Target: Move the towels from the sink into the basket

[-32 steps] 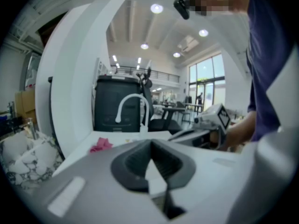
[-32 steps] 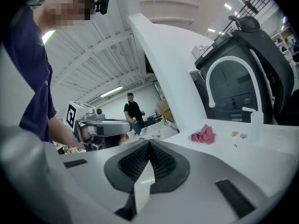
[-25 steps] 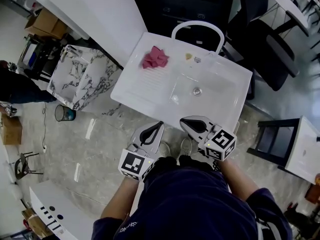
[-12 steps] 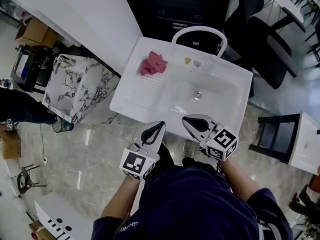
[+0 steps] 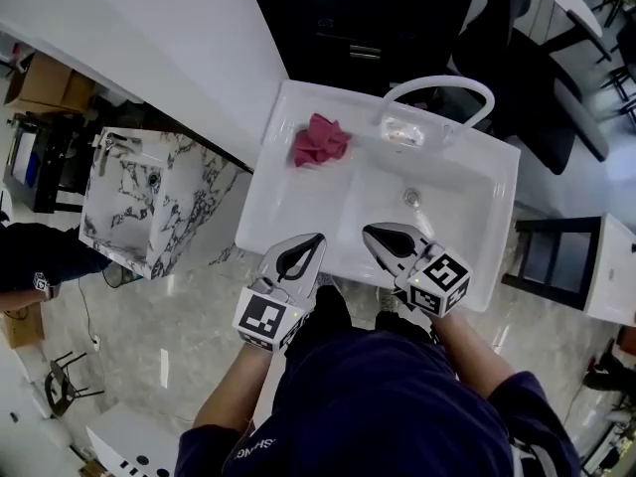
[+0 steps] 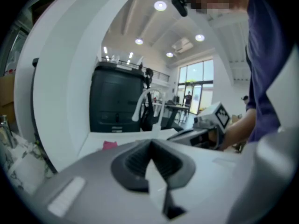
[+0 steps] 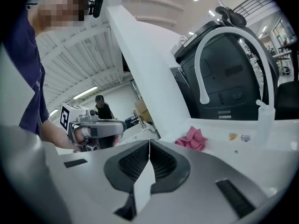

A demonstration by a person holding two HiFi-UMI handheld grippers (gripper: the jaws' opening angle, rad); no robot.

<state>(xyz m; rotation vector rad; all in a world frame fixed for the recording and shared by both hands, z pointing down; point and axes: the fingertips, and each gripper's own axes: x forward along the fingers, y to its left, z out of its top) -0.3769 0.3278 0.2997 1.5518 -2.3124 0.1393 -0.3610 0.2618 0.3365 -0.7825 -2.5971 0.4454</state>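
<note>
A crumpled pink towel [image 5: 319, 140] lies on the far end of the drainboard of a white sink [image 5: 298, 199], left of the basin with its drain [image 5: 411, 197]. An arched white faucet [image 5: 442, 92] stands at the sink's back. My left gripper [image 5: 317, 237] and right gripper [image 5: 367, 230] hover side by side over the sink's near edge, both shut and empty. In the left gripper view the towel [image 6: 110, 144] shows beyond the shut left gripper [image 6: 150, 142]. In the right gripper view the towel [image 7: 192, 138] lies ahead of the right gripper [image 7: 149, 141].
A marble-patterned open box [image 5: 129, 202] stands on the floor left of the sink. A long white counter [image 5: 149, 28] runs at upper left. Black chairs [image 5: 537, 97] and a white table [image 5: 611, 286] stand at the right. A person [image 7: 102, 107] stands far behind.
The sink has come nearer in the head view, and both grippers now reach over its near edge. Both stay shut. The towel has not moved on the drainboard.
</note>
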